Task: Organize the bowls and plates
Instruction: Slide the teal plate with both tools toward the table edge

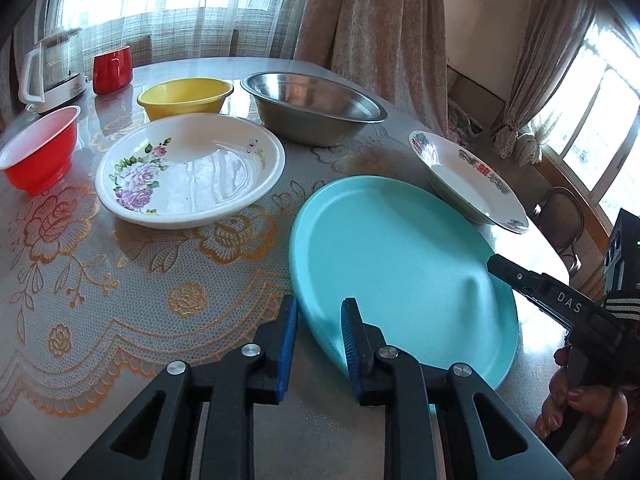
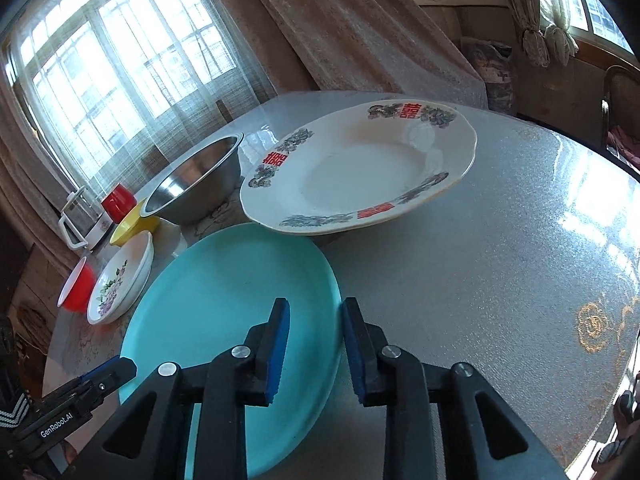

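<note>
A turquoise plate (image 1: 400, 264) (image 2: 224, 304) lies on the round table near me. My left gripper (image 1: 320, 320) is open, its jaws straddling the plate's near left rim. My right gripper (image 2: 316, 320) is open over the plate's right rim; it shows in the left wrist view (image 1: 520, 280). Behind stand a white plate with red characters (image 1: 468, 176) (image 2: 360, 168), a floral white plate (image 1: 188, 168) (image 2: 120, 284), a steel bowl (image 1: 316, 108) (image 2: 196, 180), a yellow bowl (image 1: 184, 96) (image 2: 132, 224) and a red bowl (image 1: 40, 148) (image 2: 76, 284).
A red mug (image 1: 112, 68) (image 2: 118, 202) and a white kettle (image 1: 52, 68) (image 2: 84, 216) stand at the table's far edge before the curtains. A lace-pattern cloth (image 1: 100, 280) covers the table. A chair (image 1: 564, 216) stands beyond the right edge.
</note>
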